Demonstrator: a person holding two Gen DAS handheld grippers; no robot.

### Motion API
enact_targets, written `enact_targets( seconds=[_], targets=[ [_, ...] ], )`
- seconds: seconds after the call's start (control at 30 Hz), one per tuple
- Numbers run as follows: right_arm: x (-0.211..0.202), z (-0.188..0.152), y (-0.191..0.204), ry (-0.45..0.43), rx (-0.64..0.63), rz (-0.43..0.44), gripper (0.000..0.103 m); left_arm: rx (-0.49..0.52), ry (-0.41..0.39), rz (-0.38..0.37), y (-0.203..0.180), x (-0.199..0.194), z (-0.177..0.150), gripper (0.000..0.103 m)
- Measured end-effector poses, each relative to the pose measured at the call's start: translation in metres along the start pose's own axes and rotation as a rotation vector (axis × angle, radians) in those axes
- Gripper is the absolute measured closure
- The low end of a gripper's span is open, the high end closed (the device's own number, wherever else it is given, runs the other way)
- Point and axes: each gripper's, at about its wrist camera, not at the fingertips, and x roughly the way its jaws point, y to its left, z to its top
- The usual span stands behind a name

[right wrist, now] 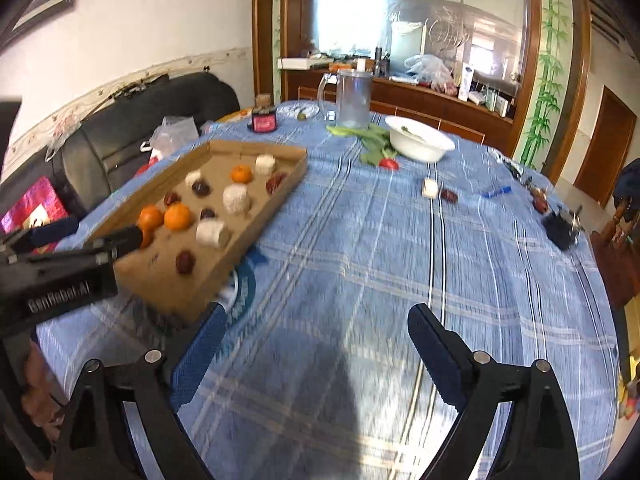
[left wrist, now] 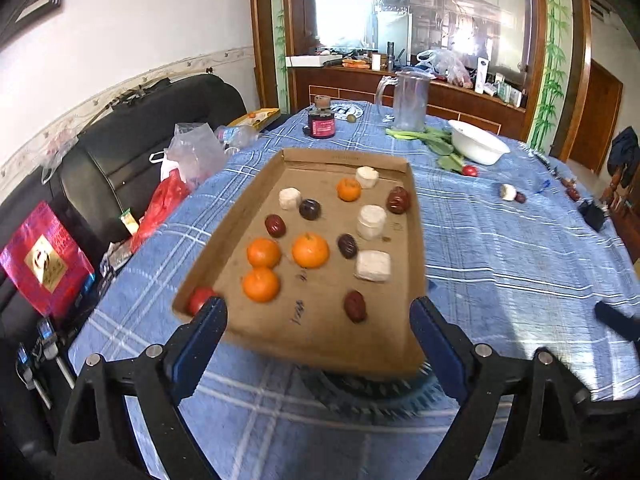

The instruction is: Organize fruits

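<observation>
Both jaws spread, nothing held: left gripper, right gripper. Red fruit half hidden behind left finger; tray near edge blurred.

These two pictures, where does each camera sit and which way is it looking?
Left wrist view: on the left gripper, looking down along its open fingers at the cardboard tray of fruit.
Right wrist view: on the right gripper, jaws open over bare blue tablecloth; the left gripper and a hand show at the left edge.
Shared: tray, white bowl, clear jug, tablecloth.
</observation>
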Motion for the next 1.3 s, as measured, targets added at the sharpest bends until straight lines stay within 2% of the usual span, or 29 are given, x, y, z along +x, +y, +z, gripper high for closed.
enact_targets(
  seconds=[0.1, 0.17, 0.23, 0.33, 0.43, 0.6, 0.87, 1.3],
  targets=[
    [-0.007, -0.011, -0.005, 0.016, 0.004, -0.011, 0.008, 0.002, -0.023, -0.023, -0.003, -0.015, -0.003, 0.0],
    [-0.013, -0.016, -0.008, 0.022, 0.017, -0.015, 0.008, 0.002, -0.045, -0.058, -0.003, -0.024, -0.003, 0.0],
    [-0.018, -0.018, -0.01, 0.014, 0.023, -0.035, 0.008, -0.001, -0.033, -0.092, -0.002, -0.026, -0.001, 0.0],
    [-0.025, -0.022, -0.013, 0.004, 0.059, -0.075, 0.008, 0.002, 0.017, -0.036, 0.001, -0.021, 0.0, 0.0],
    [-0.027, -0.025, -0.011, 0.008, 0.087, -0.087, 0.008, 0.04, -0.014, -0.017, 0.004, -0.021, -0.003, 0.0],
    [-0.026, -0.028, 0.001, 0.026, 0.084, -0.095, 0.008, 0.004, -0.041, -0.011, 0.019, -0.028, -0.013, 0.0],
    [-0.023, -0.03, 0.016, 0.05, 0.071, -0.092, 0.008, -0.008, 0.006, -0.05, 0.034, -0.025, -0.018, 0.0],
    [-0.031, -0.026, 0.033, -0.006, 0.014, -0.127, 0.008, -0.038, -0.08, -0.066, 0.044, -0.035, -0.019, 0.0]
  ],
)
